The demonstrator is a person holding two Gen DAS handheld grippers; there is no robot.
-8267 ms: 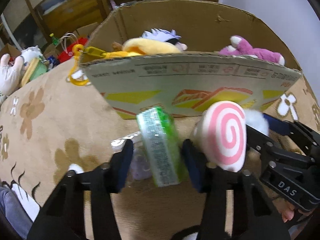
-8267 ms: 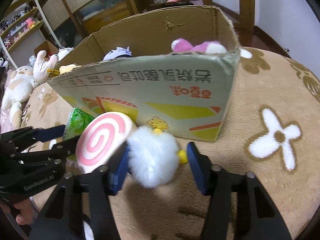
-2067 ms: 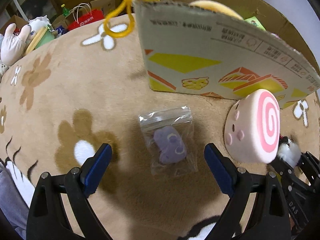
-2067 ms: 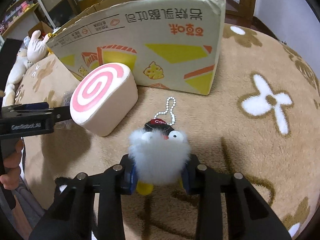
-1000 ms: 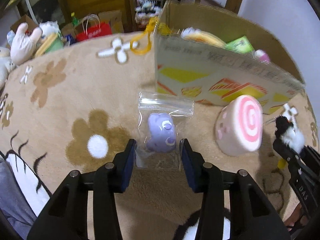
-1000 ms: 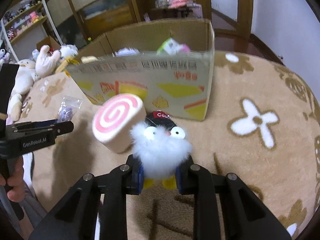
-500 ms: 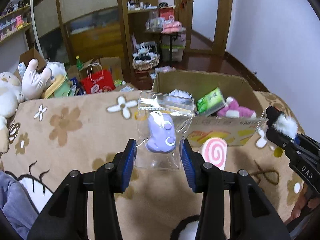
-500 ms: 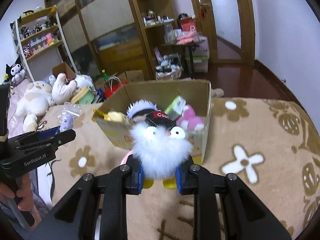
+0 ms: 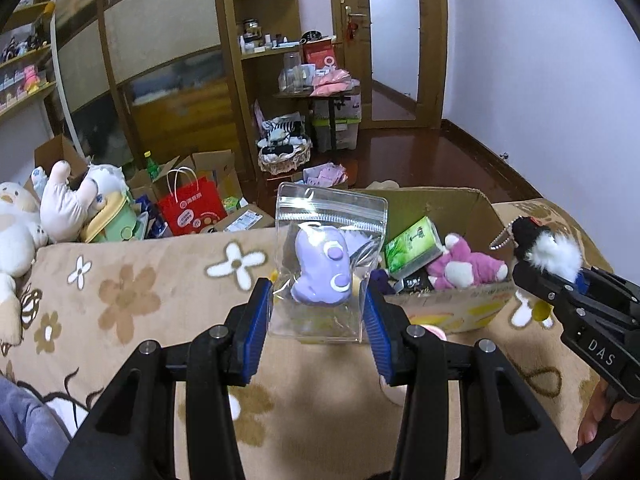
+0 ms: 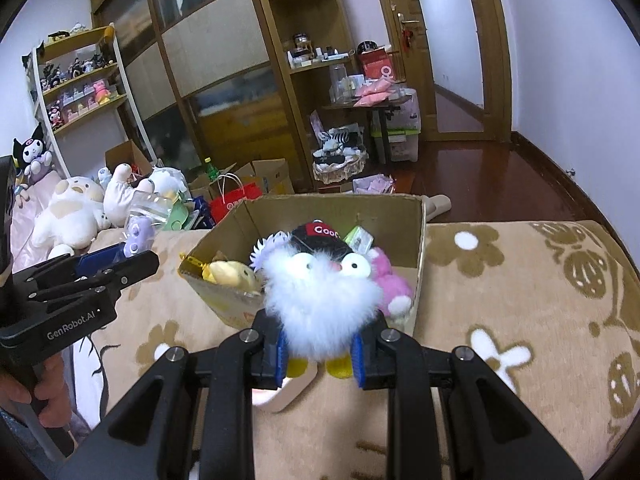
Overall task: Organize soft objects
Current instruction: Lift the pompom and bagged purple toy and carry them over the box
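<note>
The left tongs (image 9: pixel 318 312) pinch only the thin sides of the bag (image 9: pixel 326 264) with a purple toy inside, so the slippery plastic may slide out before it reaches the box (image 9: pixel 452 200) just ahead. The right tongs (image 10: pixel 318 350) squeeze the fluffy toy (image 10: pixel 320 300) low down, and it could tip out short of the box, which already holds a pink plush (image 9: pixel 468 264), a green pack (image 9: pixel 412 246) and a yellow toy (image 10: pixel 230 272).

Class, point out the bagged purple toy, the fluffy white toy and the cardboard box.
bagged purple toy (image 9: pixel 320 276), left wrist view, purple body.
fluffy white toy (image 10: pixel 320 300), right wrist view, white fur.
cardboard box (image 10: pixel 340 210), right wrist view, back wall.
</note>
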